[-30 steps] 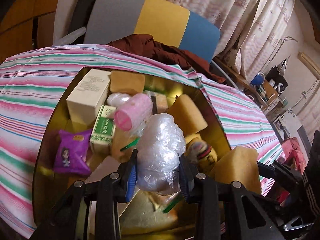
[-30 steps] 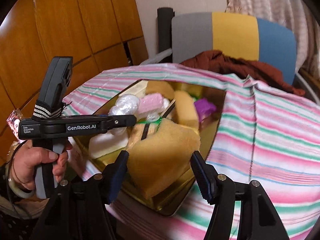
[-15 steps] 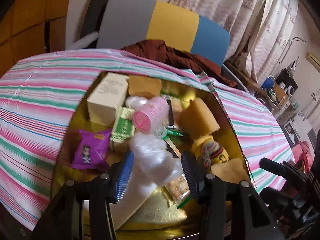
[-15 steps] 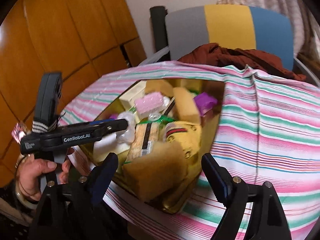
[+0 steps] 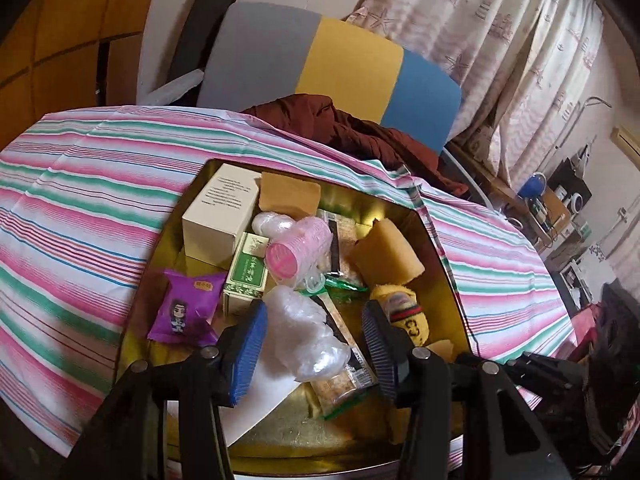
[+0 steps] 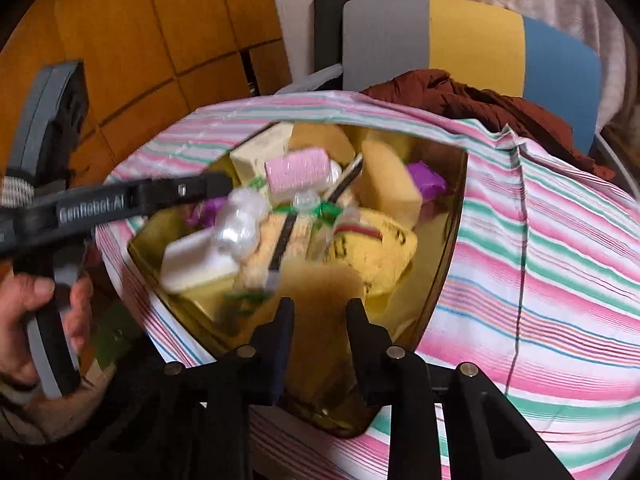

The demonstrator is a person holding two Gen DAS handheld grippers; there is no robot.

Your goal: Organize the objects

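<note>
Both my grippers hang over the gold tray (image 5: 452,280) full of odds and ends on the striped tablecloth (image 5: 80,208).

My left gripper (image 5: 312,344) is spread wide, its blue pads either side of a crumpled clear plastic bag (image 5: 304,332) without pinching it; the bag lies in the tray on a white card (image 5: 264,396), next to a purple snack packet (image 5: 186,308) and a green box (image 5: 248,272). Behind them sit a cream carton (image 5: 220,212), a pink cup stack (image 5: 296,248), a yellow sponge (image 5: 386,254) and a yellow plush toy (image 5: 404,314). My right gripper (image 6: 320,344) has its fingers drawn close on a tan sponge piece (image 6: 324,292) at the tray's near edge, though blur keeps me from telling how firmly it grips. My left hand (image 6: 36,320) shows holding the other gripper's handle.
</note>
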